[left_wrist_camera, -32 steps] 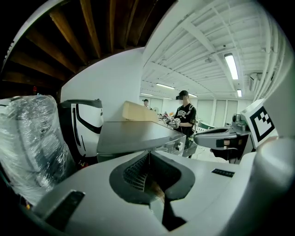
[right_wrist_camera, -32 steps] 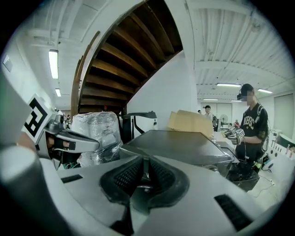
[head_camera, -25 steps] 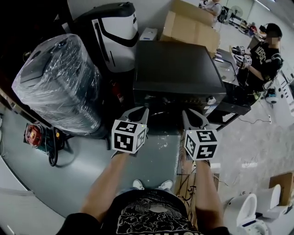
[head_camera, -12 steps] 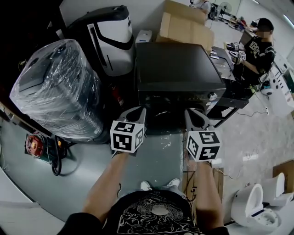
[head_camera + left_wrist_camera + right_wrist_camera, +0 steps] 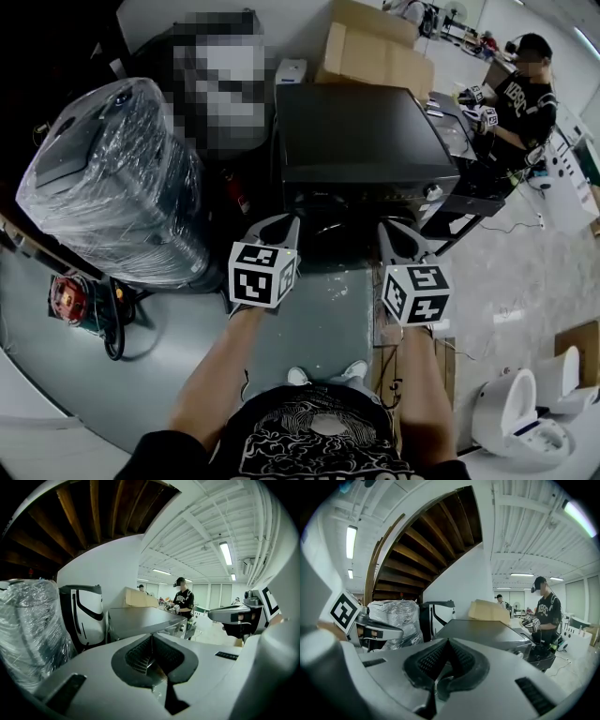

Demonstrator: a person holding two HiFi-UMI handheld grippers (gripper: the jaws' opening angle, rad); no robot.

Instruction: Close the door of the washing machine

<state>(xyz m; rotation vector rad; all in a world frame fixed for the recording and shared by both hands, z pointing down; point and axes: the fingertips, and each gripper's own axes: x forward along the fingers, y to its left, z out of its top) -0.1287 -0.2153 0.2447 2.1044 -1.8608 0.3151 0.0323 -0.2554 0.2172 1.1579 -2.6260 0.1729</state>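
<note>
Washing machine [image 5: 361, 131]: blk boxy cabinet, flat matte top, squared corners; small round knob [image 5: 430, 191] at its front right corner.
Door: on the machine's front face, in deep shadow under the top's edge. Head view too steep + dark, so can't tell if it's shut or ajar.
Left gripper [image 5: 279, 223]: smooth grey moulded plastic, tapering to a point, w/ ribbed blk pads and a white cube w/ blk square markers at the back. Jaws pressed together, nothing btwn them.
Right gripper [image 5: 392, 232]: same build and same cube. Jaws likewise closed tight, empty.
Arm pose: both bare forearms stretched fwd, roughly parallel. Grippers sit side by side, aimed at the machine's front, tipped slightly down.
Machine vs fingertips: front face lies just ahead of both tips. Left gripper is towards the front's left half, right gripper towards its right half, below the knob. Contact can't be judged from the head view. In both gripper views the machine's top slab shows beyond the closed tips.
Wrapped bundle [image 5: 112, 178]: left of the machine, bulky and rounded, in crinkly shiny clear film.
Cardboard box [image 5: 375, 47]: behind the machine, plain brown, flat-sided.
Person [image 5: 520, 94]: behind-right of the machine, dark top + cap.
Floor [image 5: 328, 319]: in front of the machine, smooth grey.
</note>
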